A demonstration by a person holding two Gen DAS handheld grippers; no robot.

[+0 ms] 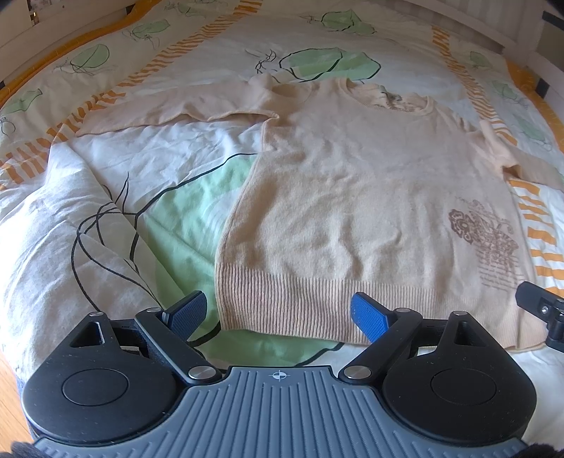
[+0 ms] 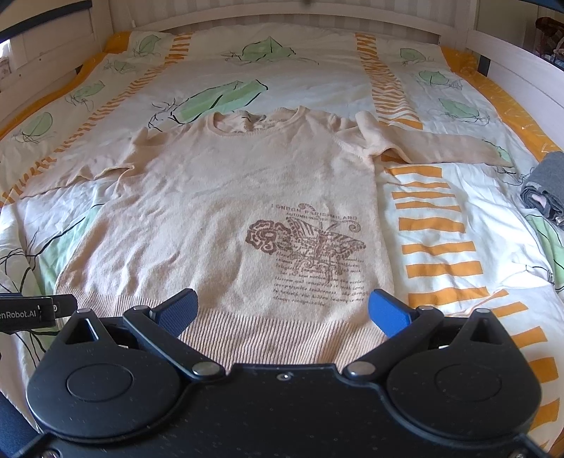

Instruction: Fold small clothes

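Observation:
A beige long-sleeved sweater (image 1: 352, 183) lies flat, front up, on the bed, sleeves spread to both sides, with a brown butterfly print (image 2: 310, 253) near the hem. My left gripper (image 1: 282, 313) is open and empty, just above the ribbed hem's left corner. My right gripper (image 2: 283, 310) is open and empty over the hem's right part. The right gripper's edge shows in the left wrist view (image 1: 543, 310); the left gripper's edge shows in the right wrist view (image 2: 35, 310).
The bed cover (image 2: 440, 225) is white with green leaves and orange stripes, and wrinkled. A folded grey garment (image 2: 544, 186) lies at the bed's right edge. A white headboard (image 2: 282, 17) runs along the far end.

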